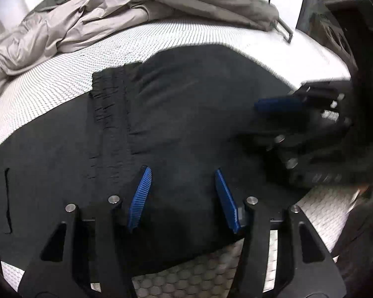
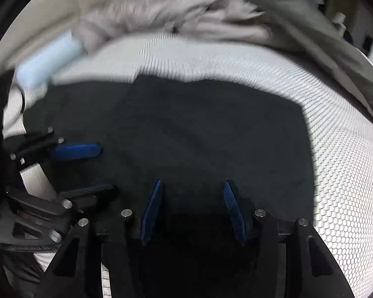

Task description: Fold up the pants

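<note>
Black pants (image 1: 186,114) spread flat on white honeycomb-textured mattress (image 1: 62,82), directly beneath both tongs. Left gripper (image 1: 182,173) jaws parted about halfway, nothing pinched, blue ribbed pads over dark cloth near gathered elastic waistband (image 1: 112,114). Right gripper (image 2: 192,186) likewise half open, empty. Crumpled beige and olive garments (image 1: 74,27) heaped behind.
</note>
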Tool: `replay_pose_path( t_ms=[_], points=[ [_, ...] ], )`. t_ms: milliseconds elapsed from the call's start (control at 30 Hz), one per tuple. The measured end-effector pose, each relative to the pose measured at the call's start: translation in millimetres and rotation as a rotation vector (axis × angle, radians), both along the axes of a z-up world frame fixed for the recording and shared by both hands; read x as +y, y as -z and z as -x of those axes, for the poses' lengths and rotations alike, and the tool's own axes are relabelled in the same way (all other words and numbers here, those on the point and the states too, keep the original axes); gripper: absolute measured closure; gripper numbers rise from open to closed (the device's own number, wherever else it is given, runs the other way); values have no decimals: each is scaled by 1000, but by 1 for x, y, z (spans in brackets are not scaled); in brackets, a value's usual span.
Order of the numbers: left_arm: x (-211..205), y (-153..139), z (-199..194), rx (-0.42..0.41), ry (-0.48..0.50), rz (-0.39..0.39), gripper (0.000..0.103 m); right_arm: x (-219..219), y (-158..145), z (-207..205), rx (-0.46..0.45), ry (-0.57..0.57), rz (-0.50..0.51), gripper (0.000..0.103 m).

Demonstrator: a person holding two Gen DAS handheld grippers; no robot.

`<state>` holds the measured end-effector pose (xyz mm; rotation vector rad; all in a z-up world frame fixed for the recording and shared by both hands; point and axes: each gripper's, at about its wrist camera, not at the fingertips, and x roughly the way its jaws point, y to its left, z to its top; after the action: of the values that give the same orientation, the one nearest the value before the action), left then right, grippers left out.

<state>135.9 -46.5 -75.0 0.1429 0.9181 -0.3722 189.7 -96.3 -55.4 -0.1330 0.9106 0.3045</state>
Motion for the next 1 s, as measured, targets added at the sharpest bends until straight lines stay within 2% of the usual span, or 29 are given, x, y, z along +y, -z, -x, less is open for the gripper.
replay_pose_path(
  t_ms=[67,133,200,233,267,367,433,467,500,533,567,633,667,733,800,833,867,900,1000],
  points=[
    [13,-4,10,18,32,20,51,-15,2,5,4,8,8,52],
    [27,-7,24,22,59,30,52,-54,2,14,0,84,55,52],
    [34,-11,34,16,70,22,51,-100,6,22,12,181,42,45],
    [39,-17,40,12,61,44,51,-122,10,29,32,224,-20,45],
    [45,-21,41,11,51,81,51,-147,10,33,52,247,-154,45],
    [65,-33,34,-7,-29,174,51,-173,6,32,45,256,-462,45],
    [81,-36,23,-16,-123,231,51,-172,13,35,86,234,-604,46],
    [89,-34,17,-8,-167,252,51,-167,21,37,118,224,-658,51],
    [95,-32,12,4,-197,260,51,-167,27,21,141,219,-688,56],
    [104,-28,5,10,-236,270,51,-160,36,13,172,215,-706,68],
    [111,-25,2,14,-269,279,51,-156,38,5,178,219,-702,82],
    [125,-19,-1,27,-321,290,51,-150,25,-2,150,205,-671,95],
    [131,-18,-1,30,-342,289,51,-148,13,-3,110,194,-657,96],
    [136,-18,3,32,-349,277,51,-140,2,0,52,195,-617,96],
    [136,-18,7,25,-328,261,51,-141,5,-3,45,235,-456,86],
    [134,-18,9,27,-306,262,51,-142,17,-5,92,259,-393,75],
    [132,-18,11,27,-300,259,51,-143,25,-3,137,269,-388,74],
    [131,-19,13,19,-295,253,51,-146,24,1,127,280,-410,74],
    [130,-17,10,30,-268,266,51,-140,-5,23,19,277,-370,72]
  ],
)
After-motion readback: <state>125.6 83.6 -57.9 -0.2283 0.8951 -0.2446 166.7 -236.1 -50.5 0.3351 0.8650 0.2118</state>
